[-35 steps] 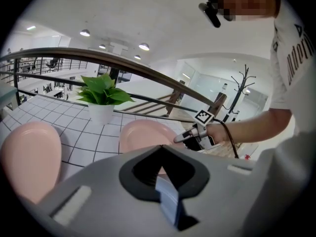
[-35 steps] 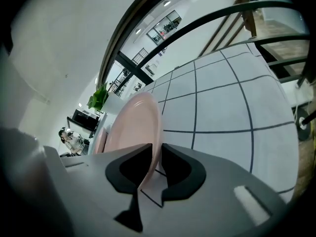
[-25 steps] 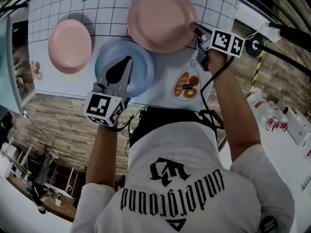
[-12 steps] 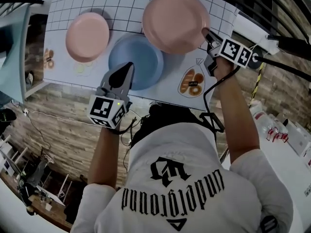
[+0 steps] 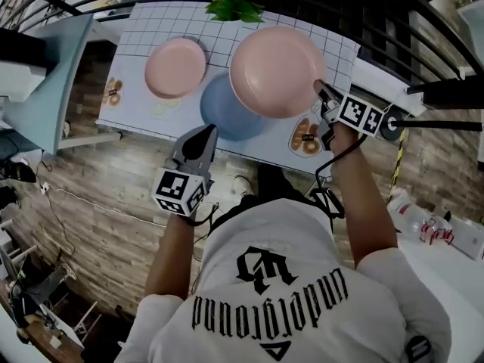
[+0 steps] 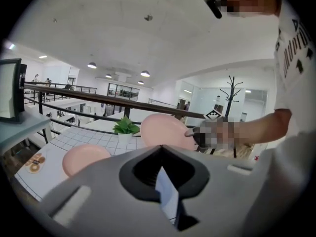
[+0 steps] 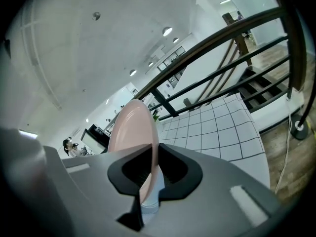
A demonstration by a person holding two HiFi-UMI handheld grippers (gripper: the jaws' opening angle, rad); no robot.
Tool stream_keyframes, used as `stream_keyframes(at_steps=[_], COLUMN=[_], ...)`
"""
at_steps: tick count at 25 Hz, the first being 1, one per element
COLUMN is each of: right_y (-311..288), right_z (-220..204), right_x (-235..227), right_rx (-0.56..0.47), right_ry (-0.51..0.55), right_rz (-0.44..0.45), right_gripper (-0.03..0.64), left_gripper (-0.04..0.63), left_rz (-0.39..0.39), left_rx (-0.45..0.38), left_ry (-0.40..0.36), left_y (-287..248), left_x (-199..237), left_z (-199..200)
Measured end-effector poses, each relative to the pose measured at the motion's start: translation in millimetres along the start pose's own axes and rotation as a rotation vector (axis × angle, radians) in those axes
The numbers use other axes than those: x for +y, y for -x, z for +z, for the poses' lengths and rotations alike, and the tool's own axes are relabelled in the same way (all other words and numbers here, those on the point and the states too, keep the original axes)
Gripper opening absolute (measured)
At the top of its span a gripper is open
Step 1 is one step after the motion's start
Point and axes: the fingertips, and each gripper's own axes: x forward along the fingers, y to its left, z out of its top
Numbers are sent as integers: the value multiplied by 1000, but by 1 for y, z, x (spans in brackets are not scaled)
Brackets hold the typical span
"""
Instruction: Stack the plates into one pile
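Large pink plate [image 5: 276,70] was gripped at its right rim by the right tool [image 5: 323,93] and held partly over the blue plate [image 5: 223,117] on the desk [image 5: 136,59]. The blue plate's centre lay left of it. Left tool [image 5: 206,134] was closed, empty.

Plant [image 5: 234,7] (far edge), black railing [image 6: 98,97], wooden floor [image 5: 98,218]

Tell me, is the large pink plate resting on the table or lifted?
Lifted. The right gripper clamps the large pink plate by its rim between its jaws; it hangs partly over the blue plate.
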Motion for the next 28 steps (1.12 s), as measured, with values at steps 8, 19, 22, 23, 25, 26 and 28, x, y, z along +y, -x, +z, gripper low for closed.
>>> stream_keyframes(at_steps=[8,19,22,23,25,26,28], right_y=[54,73,66,63,55,51,42], right_z=[-38,-80,-82,-82,-82,-81,-78], right_x=[64,101,103,103,102,100,96], right_rx=[-25,15,34,43,61,69,85], right_ry=[49,85,94,97,101,104,106], right_rz=[44,65,71,74,81,83,84], right_gripper=[28,28,28,28,28,29,29], left_gripper=[49,49,49,49,49,49,49], left_rz=[21,57,70,76,86,90,95], left_rx=[-60,-87,-85,-83,-81,-80,-73], left_ry=[-25,-13,-5,-2,4,7,12], left_y=[90,146,146,144,138,134,124], left_x=[-14,-18,-11,-9,-5,-3,1], left_z=[-3,-9,-9,-9,-9,-8,-7])
